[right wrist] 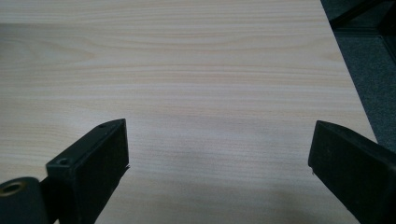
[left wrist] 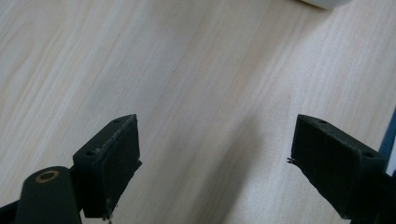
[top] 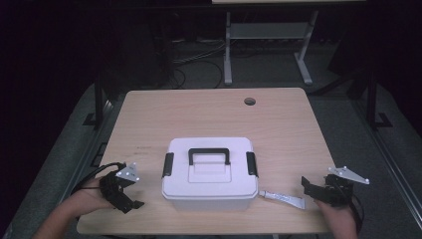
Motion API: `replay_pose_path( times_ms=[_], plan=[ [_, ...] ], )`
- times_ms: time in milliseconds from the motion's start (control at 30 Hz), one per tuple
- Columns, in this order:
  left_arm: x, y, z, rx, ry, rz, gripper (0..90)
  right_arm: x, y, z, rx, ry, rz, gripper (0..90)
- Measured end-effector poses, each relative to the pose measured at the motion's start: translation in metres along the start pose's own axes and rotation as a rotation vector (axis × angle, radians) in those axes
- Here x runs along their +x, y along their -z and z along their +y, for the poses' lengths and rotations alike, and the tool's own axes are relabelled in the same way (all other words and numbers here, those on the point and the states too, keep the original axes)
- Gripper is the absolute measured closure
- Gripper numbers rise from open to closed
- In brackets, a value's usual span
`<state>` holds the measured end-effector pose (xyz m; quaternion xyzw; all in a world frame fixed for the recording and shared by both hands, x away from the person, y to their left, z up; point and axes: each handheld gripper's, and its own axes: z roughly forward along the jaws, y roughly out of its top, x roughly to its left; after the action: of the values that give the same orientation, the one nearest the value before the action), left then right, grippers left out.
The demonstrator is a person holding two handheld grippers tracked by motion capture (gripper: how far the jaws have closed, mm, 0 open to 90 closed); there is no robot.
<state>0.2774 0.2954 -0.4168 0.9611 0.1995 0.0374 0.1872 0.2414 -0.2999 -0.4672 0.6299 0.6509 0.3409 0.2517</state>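
— What does the room look like?
— Dim. A light wood bench (top: 278,124) with rounded corners stands on grey carpet floor (top: 343,119), and a round cable hole (top: 250,101) sits near its far edge.
— Anything behind it?
— A second table's white metal legs (top: 228,50) rise at the back, with dark cables (top: 199,64) looped on the floor beside them. Black frame posts (top: 370,99) stand at either side.

White lidded box (top: 209,174) with black handle at table (top: 199,109) centre, closed, small tube (top: 282,198) lying just right of box, left gripper (top: 130,199) near left edge, right gripper (top: 309,188) beside tube, hand-held
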Motion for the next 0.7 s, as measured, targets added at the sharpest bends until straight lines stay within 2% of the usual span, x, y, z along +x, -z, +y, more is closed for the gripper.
replay_pose_path(
  times_ms=[100,200,233,267,333,500,633,700],
  plan=[
    [0.0,0.0,0.004,0.022,-0.021,-0.007,14.7,0.0,0.0,0.0,0.004,0.002,0.001,4.9],
    [0.0,0.0,0.01,0.068,-0.062,-0.027,14.7,0.002,-0.001,0.0,0.01,0.009,0.004,4.9],
    [0.0,0.0,0.014,0.089,-0.086,-0.042,14.7,0.002,-0.001,0.001,0.01,0.011,0.005,4.9],
    [0.0,0.0,0.014,0.089,-0.086,-0.042,14.7,0.002,-0.001,0.001,0.011,0.014,0.007,4.9],
    [0.001,0.001,0.016,0.103,-0.102,-0.083,14.7,0.002,-0.001,0.001,0.012,0.016,0.008,4.8],
    [0.004,0.002,0.02,0.168,-0.105,-0.134,14.7,0.002,-0.001,0.001,0.013,0.02,0.014,4.5],
    [0.004,0.005,0.022,0.173,-0.095,-0.155,14.9,0.002,-0.001,0.0,0.013,0.021,0.013,4.5],
    [0.002,0.009,0.024,0.171,-0.103,-0.159,14.9,0.002,-0.001,0.0,0.013,0.021,0.014,4.5]
  ],
)
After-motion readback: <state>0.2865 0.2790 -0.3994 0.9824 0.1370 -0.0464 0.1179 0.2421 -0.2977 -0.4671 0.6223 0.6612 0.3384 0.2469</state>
